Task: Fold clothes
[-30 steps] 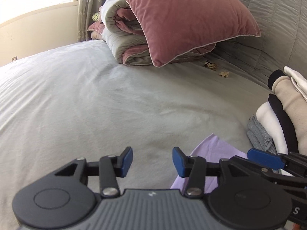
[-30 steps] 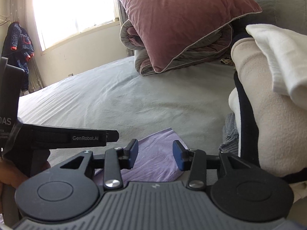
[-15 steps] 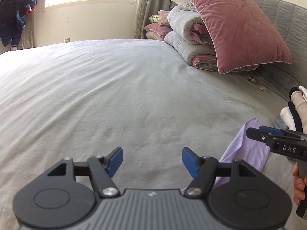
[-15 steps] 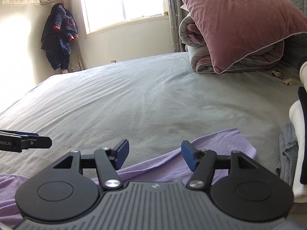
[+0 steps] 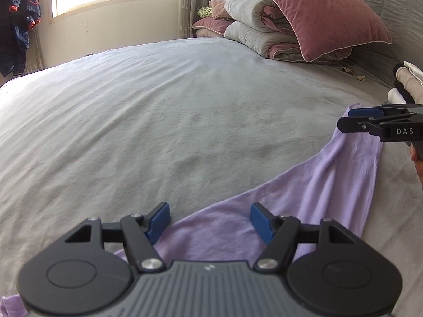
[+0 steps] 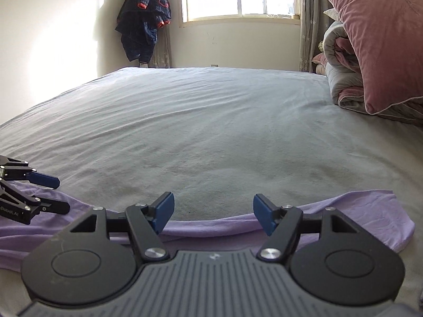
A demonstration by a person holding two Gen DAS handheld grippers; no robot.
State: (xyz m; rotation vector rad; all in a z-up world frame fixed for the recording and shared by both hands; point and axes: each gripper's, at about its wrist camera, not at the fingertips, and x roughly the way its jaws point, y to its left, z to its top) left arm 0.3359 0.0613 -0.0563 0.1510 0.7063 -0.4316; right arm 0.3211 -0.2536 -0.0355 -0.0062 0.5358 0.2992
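A lavender garment lies stretched in a long strip along the near side of the grey bed. My left gripper stands open over one end of it, with cloth under the blue pads but not pinched. My right gripper hovers over the garment's folded far edge, its jaws opening, nothing pressed between them. In the left wrist view the right gripper shows side-on at the right edge, over the cloth's other end. The left gripper appears at the left of the right wrist view.
A pink pillow leans on a folded grey and pink duvet at the head of the bed. A stack of folded clothes sits at the far right. A dark jacket hangs beside the window.
Both grippers have opened wider and drawn apart, the left going far to the left. The lavender garment now lies spread out long between them; both views swung away from the clothes stack.
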